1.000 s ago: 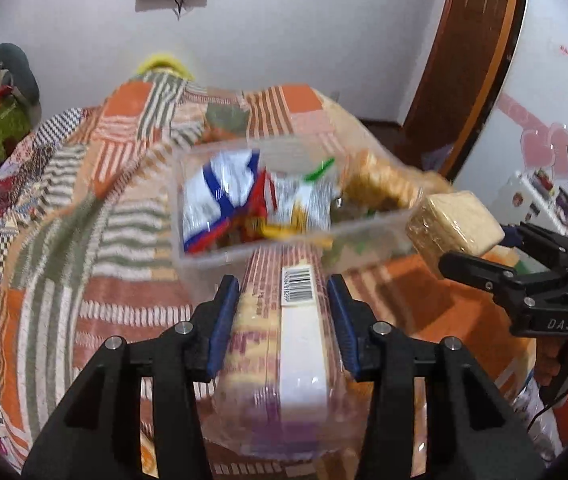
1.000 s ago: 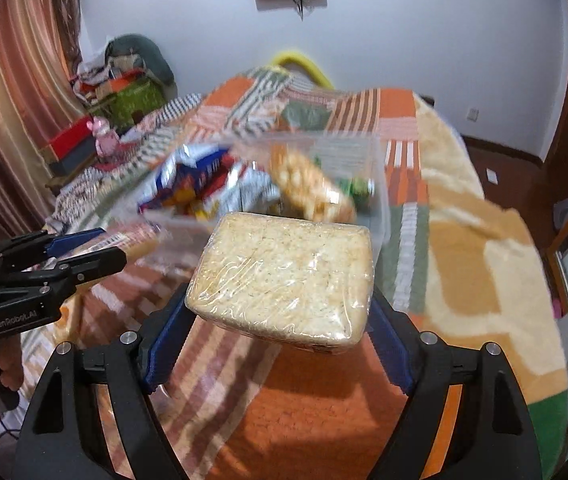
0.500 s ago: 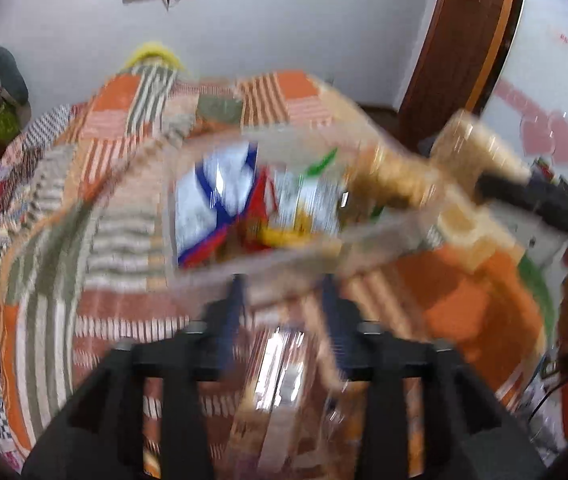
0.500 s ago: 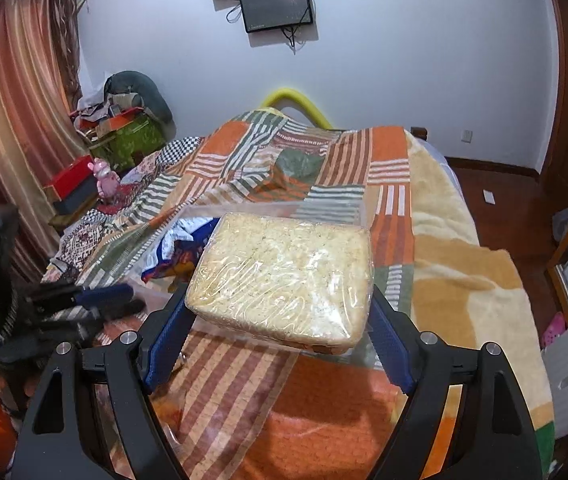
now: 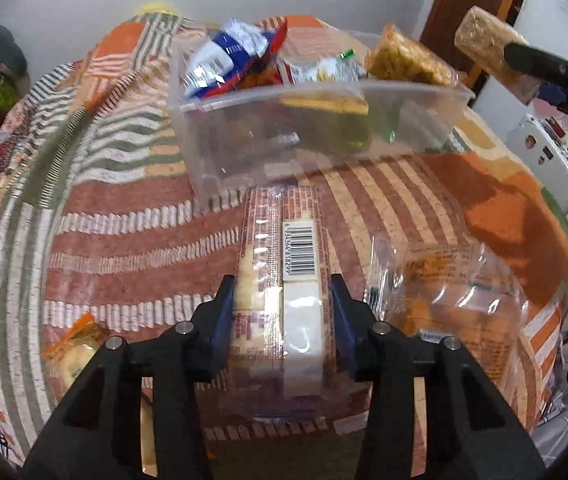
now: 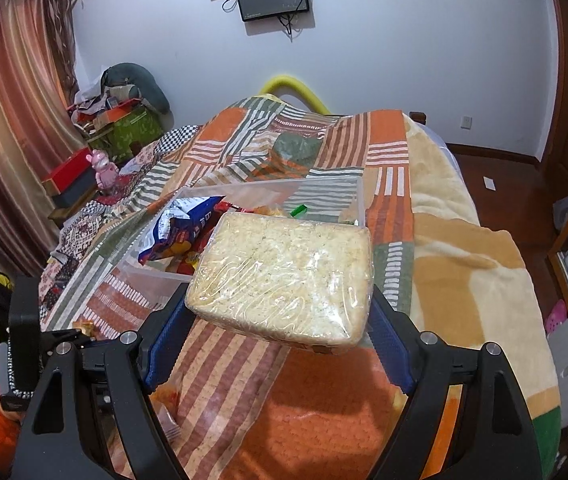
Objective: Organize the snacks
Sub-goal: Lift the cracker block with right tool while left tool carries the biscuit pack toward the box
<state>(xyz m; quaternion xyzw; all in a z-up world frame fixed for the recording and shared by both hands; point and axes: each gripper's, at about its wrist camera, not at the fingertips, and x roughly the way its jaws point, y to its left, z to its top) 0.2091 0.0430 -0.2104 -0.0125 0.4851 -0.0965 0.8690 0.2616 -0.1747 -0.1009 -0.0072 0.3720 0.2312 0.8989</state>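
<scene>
- The left tool point(image 5: 281, 312) straddles a long cracker packet point(image 5: 284, 280) lying on the bed's patchwork blanket point(image 5: 131, 208); its jaws are closing, with the blue pads right against the packet's long sides.
- The packet lies just in front of the clear plastic bin point(image 5: 316, 120), already piled with snack bags.
- It looks light, with a glossy, slippery wrapper, and the crackers inside would likely crack under a hard squeeze. A hold across the narrow width near the middle seems best.
- The right tool point(image 6: 279, 320) is clamped on a wrapped noodle block point(image 6: 284, 276), held in the air near the bin, above the blanket.
- That block seems light, stiff and brittle; the flat short edges, where the pads sit, give the surest hold.
- A crinkly clear bag point(image 5: 456, 300) lies just beside the cracker packet.
</scene>
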